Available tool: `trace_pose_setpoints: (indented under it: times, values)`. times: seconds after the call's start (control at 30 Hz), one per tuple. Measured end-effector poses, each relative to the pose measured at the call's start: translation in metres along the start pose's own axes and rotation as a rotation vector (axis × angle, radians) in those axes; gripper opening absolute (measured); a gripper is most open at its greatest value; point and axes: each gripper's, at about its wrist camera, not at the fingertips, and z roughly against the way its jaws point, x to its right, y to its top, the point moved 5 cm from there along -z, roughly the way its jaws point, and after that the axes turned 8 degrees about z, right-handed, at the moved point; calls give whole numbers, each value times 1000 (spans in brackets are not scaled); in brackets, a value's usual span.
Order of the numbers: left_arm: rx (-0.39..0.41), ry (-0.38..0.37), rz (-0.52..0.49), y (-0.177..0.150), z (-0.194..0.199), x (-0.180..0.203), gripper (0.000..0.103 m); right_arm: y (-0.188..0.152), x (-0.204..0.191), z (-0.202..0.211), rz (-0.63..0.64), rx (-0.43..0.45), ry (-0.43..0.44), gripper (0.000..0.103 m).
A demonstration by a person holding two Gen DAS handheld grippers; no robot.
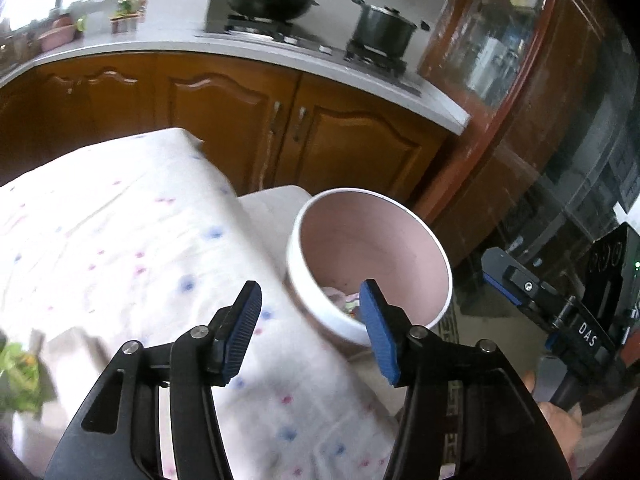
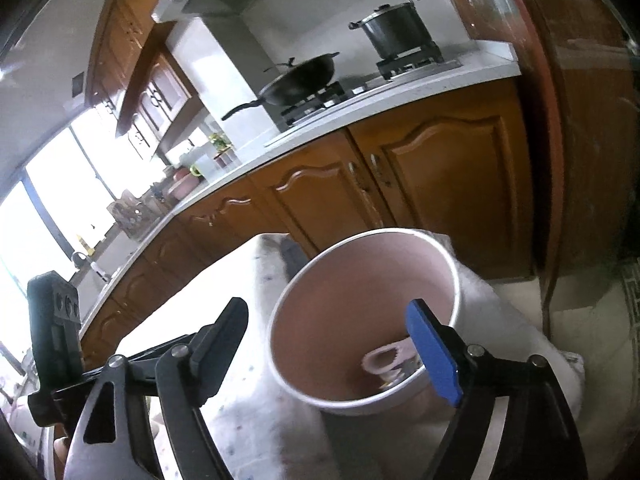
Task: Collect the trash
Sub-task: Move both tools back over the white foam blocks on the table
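A pink bin (image 1: 372, 236) with a white rim stands against the corner of a table under a white cloth with coloured dots (image 1: 120, 240). Crumpled scraps (image 1: 340, 298) lie at its bottom. My left gripper (image 1: 310, 292) is open and holds nothing; its right finger hangs over the bin's near rim and its left finger over the cloth. A green wrapper (image 1: 20, 372) lies on the table at the far left. In the right wrist view, my right gripper (image 2: 326, 308) stands wide open and holds nothing above the bin (image 2: 456, 280), where a pale pink scrap (image 2: 384, 360) shows inside.
Behind the table runs a white counter (image 1: 280, 60) over brown cabinet doors (image 1: 224, 120), with a black wok (image 1: 268, 0) and a lidded pot (image 1: 382, 28) on the stove. A dark wood-and-glass cabinet (image 1: 520, 80) stands to the right. A patterned mat (image 1: 452, 328) covers the floor by the bin.
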Motion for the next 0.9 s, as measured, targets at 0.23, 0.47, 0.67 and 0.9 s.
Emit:
trace_pose_setpoints:
  times: [0.23, 0.47, 0.67, 0.9]
  values:
    - [49, 14, 55, -15, 43, -34, 52, -13, -33, 7, 16, -2, 54, 84]
    - [91, 40, 90, -29, 81, -64, 52, -28, -69, 9, 46, -22, 106, 87]
    - [122, 70, 116, -40, 109, -91, 52, -45, -98, 3, 71, -55, 154, 87]
    - [157, 117, 176, -50, 136, -130, 52, -63, -128, -5, 104, -101, 195, 87]
